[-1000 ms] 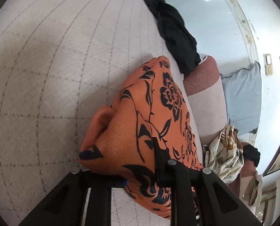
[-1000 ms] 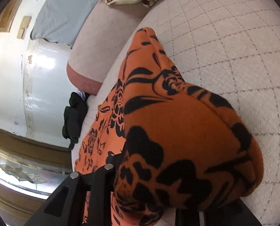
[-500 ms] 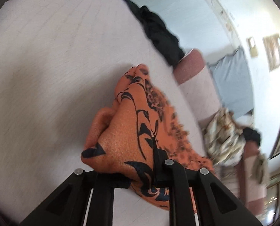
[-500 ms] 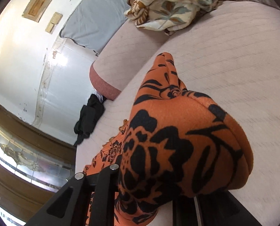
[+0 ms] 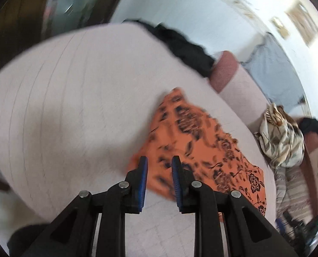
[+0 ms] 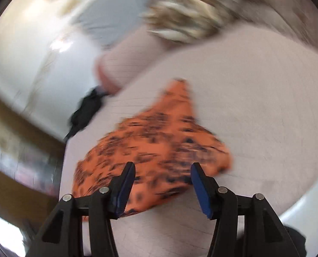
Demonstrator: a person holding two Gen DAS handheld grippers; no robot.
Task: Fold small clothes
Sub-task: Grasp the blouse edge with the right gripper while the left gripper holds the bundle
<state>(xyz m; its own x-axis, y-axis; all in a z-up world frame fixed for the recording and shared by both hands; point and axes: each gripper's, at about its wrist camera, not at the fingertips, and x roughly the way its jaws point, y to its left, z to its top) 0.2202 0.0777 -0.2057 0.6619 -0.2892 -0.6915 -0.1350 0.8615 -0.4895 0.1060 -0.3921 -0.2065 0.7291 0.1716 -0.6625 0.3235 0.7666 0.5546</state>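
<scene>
An orange garment with a black flower print (image 5: pixel 197 141) lies spread on the pale quilted bed (image 5: pixel 77 98). It also shows in the right wrist view (image 6: pixel 156 147), blurred by motion. My left gripper (image 5: pixel 159 162) is open with a narrow gap, empty, raised above the garment's near edge. My right gripper (image 6: pixel 162 169) is open wide, empty, above the garment's near edge. Nothing is held.
A black garment (image 5: pixel 186 47) lies at the bed's far edge by a pink bolster (image 5: pixel 225 68). A beige leaf-print cloth (image 5: pixel 281 135) sits at the right, also shown blurred in the right wrist view (image 6: pixel 193 19). A grey pillow (image 5: pixel 272 68) leans on the wall.
Both grippers let go of the orange garment and pulled up and back. The garment dropped onto the bed and lies flatter. Both views are blurred by motion.
</scene>
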